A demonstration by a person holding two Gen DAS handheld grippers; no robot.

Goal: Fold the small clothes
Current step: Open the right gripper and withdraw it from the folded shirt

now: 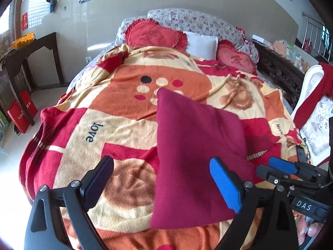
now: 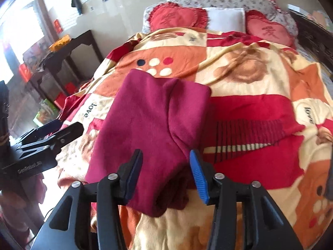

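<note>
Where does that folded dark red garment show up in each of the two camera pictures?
Left wrist view: folded dark red garment lies centre-right, on the blanket.
Right wrist view: it lies centre, its near end between the fingers.
Shared landmark: the blanket's coloured dots, just beyond it.

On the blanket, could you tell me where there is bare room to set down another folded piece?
Free: blanket left of the maroon garment, around the "love" lettering, and its red band to the right. Crowded: the head end, with heart cushions and white pillow.

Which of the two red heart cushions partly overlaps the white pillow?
The bigger heart cushion, left of the white pillow, covers its corner. The smaller heart cushion on the right lies beside the pillow, not over it.
</note>
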